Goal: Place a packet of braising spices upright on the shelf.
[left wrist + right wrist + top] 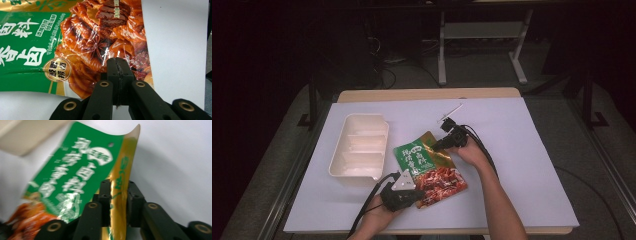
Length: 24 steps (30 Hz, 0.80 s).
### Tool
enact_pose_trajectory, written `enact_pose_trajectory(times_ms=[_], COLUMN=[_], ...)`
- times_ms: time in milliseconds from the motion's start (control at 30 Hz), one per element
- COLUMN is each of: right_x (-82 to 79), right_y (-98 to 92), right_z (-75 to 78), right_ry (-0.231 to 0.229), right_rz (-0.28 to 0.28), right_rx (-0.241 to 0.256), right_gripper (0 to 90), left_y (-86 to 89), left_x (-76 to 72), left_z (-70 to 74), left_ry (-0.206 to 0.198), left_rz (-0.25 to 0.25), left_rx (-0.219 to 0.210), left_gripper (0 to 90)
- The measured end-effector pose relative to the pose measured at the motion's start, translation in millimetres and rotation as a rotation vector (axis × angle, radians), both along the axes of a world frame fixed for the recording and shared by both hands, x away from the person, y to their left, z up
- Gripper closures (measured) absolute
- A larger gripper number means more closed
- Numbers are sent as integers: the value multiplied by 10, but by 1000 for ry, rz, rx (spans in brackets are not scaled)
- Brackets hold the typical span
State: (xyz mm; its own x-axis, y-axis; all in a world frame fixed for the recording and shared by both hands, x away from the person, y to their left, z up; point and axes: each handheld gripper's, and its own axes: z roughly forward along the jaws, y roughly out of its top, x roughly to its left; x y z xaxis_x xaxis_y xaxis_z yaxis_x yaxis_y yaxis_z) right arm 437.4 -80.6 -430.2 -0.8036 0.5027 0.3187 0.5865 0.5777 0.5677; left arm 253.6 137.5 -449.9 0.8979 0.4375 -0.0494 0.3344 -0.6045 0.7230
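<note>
Two grippers have hold of one food packet [430, 167] on the white table cover [522, 165]. The left gripper [117, 75] has its jaws pressed together on the packet's lower edge, where glazed meat is printed; in the high view it sits at the packet's near corner [412, 195]. The right gripper [119, 195] has its jaws closed most of the way on the packet's gold side strip, which runs up between them, with that edge lifted and curling. From above, the right gripper [447, 142] is at the packet's far side. The packet lies near the middle of the table, just beside a white divided tray [359, 150] on its left. A small white stick [452, 112] lies beyond the right gripper.
</note>
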Motion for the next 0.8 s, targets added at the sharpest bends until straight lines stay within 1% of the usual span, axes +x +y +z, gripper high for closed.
enact_pose_trajectory(times_ms=[33, 67, 100, 167, 300, 333, 367, 400, 433, 500, 533, 567, 633, 667, 700, 733, 767, 800], right_x=[-1, -23, -23, -22, -18, -19, -19, -24, -27, -33, -33, -38, -43, -53, -53, -47, -54, -59], right_y=[-7, 5, 5, 53, 108, 122, 122, 133, 138, 143, 142, 144, 142, 122, 122, 109, 80, 67], right_z=[19, 39, 39, -17, -70, -81, -81, -98, -105, -109, -102, -94, -82, -42, -42, -35, -4, 10], right_ry=[9, 17, 17, 32, 41, 51, 51, 50, 57, 41, 22, 18, 17, 18, 18, 11, 22, 19], right_rz=[22, 52, 52, 64, 68, 76, 76, 68, 73, 69, 73, 70, 70, 63, 63, 66, 64, 61], right_rx=[15, 18, 18, -5, -14, -5, -5, -21, -29, -37, -53, -59, -56, -43, -43, -31, -20, -25], right_gripper=[784, 798, 798, 778, 765, 784, 784, 805, 816, 873, 883, 886, 889, 893, 893, 893, 894, 894], left_y=[0, -1, -1, -1, -3, -3, -3, -2, -2, -1, -1, 2, 1, 2, 2, 3, 7, 9], left_x=[0, -2, -2, -5, -8, -8, -8, -7, -7, -12, -18, -24, -32, -43, -43, -41, -36, -35], left_z=[0, -1, -1, -2, -4, -5, -5, -5, -5, -8, -11, -11, -17, -17, -17, -15, -15, -13], left_ry=[0, -1, -1, -1, -2, -1, -1, -2, -2, -5, -7, -13, -20, -32, -32, -29, -27, -26], left_rz=[0, 1, 1, 3, 5, 5, 5, 4, 4, 6, 9, 7, 9, 9, 9, 18, 17, 21], left_rx=[0, 0, 0, -1, -4, -5, -5, -5, -5, -8, -12, -8, -14, -9, -9, -11, -12, -17], left_gripper=[900, 900, 900, 900, 900, 900, 900, 900, 900, 900, 900, 900, 900, 896, 892, 892, 881, 877])
